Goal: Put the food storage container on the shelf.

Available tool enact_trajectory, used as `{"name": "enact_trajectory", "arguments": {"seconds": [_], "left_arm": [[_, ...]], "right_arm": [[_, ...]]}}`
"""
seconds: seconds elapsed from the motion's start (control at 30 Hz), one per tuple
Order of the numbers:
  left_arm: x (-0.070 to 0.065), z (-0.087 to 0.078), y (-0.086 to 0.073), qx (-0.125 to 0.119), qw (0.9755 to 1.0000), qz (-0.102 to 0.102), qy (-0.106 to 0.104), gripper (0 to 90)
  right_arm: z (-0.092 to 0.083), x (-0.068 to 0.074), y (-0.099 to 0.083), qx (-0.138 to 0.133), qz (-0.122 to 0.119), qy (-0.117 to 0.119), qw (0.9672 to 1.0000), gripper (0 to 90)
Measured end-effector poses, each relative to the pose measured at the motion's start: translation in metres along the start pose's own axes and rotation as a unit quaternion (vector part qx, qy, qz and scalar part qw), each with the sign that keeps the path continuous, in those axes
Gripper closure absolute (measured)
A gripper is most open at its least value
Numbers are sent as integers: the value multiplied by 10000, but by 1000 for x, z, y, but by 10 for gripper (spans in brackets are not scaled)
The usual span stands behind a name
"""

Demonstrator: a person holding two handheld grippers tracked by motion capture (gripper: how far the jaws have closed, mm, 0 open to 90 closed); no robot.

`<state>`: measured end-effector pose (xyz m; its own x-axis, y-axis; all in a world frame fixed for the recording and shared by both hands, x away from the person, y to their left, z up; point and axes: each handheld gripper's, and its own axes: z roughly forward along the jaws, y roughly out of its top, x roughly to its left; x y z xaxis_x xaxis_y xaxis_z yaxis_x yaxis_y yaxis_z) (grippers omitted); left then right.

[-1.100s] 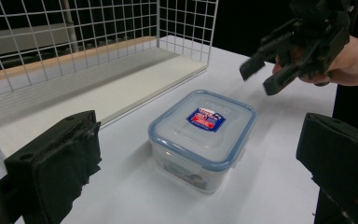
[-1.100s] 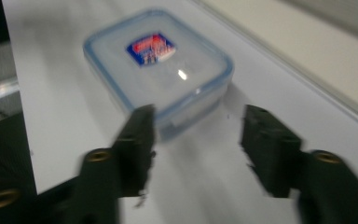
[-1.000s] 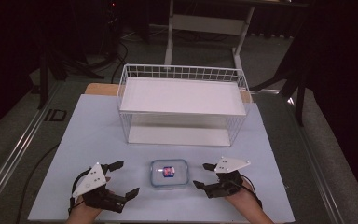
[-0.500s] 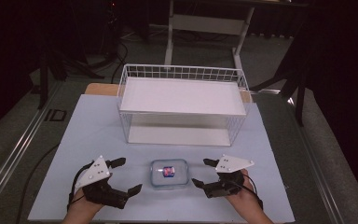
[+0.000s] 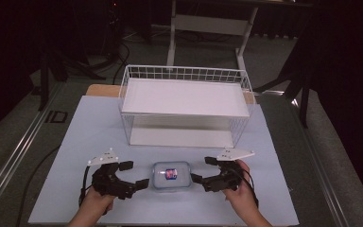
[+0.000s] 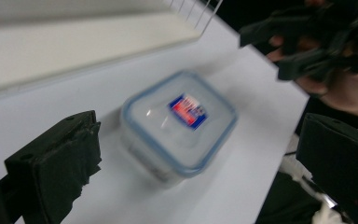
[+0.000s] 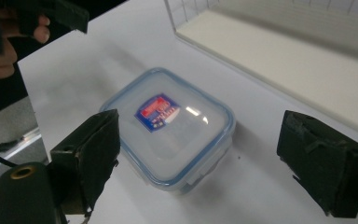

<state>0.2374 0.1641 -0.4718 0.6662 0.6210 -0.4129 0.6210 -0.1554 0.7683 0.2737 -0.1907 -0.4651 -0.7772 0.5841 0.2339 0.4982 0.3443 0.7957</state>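
A small clear lidded box (image 5: 171, 176) sits on the white worktop (image 5: 85, 127), just in front of the wire basket (image 5: 184, 106). The left hand-held gripper (image 5: 134, 175) waits beside the box, jaws wide, apparently not touching it. The right hand-held gripper (image 5: 201, 170) flanks the other side; its jaws have just been opening, nothing between them.

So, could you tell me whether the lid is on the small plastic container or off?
On. The blue-rimmed lid sits flat over the clear plastic container, label up; whether its clips are latched cannot be told.
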Motion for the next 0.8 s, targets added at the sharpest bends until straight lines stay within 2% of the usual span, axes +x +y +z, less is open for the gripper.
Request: {"name": "enact_trajectory", "arguments": {"seconds": [0.07,0.17,0.23,0.3,0.33,0.4,0.43,0.47,0.5,0.57,0.6,0.63,0.7,0.77,0.8], "left_arm": [[3,6,-1,99,9999,-90,47,6],[9,16,-2,223,9989,-408,34,6],[14,23,-4,322,9973,-649,85,6],[19,29,-6,409,9945,-955,156,6],[19,29,-6,409,9945,-955,156,6],[24,38,-10,473,9920,-1131,314,6],[25,40,-11,474,9911,-1195,336,6],[26,43,-11,504,9903,-1252,323,6],[27,45,-11,525,9892,-1346,251,6],[32,51,-12,554,9852,-1618,88,7],[32,53,-12,561,9846,-1657,60,7],[33,55,-12,591,9836,-1705,26,7],[34,60,-13,622,9811,-1833,-74,7],[34,63,-14,636,9791,-1932,-76,70],[36,65,-15,658,9776,-1992,-151,75]], "right_arm": [[4,-3,-1,177,195,-77,9996,131],[10,-9,-4,391,666,37,9970,125],[17,-13,-5,549,887,15,9945,126],[21,-16,-7,513,1221,76,9912,126],[21,-16,-7,513,1221,76,9912,126],[27,-21,-10,629,1586,283,9849,134],[29,-22,-11,679,1665,317,9832,134],[33,-25,-13,728,1889,386,9785,138],[33,-25,-13,728,1889,386,9785,138],[38,-29,-15,766,2171,439,9722,147],[40,-31,-15,796,2317,545,9680,159],[42,-32,-16,822,2415,581,9652,160],[46,-33,-17,840,2549,621,9613,190],[50,-33,-18,899,2646,633,9581,190],[52,-32,-18,943,2692,661,9562,190]]}}
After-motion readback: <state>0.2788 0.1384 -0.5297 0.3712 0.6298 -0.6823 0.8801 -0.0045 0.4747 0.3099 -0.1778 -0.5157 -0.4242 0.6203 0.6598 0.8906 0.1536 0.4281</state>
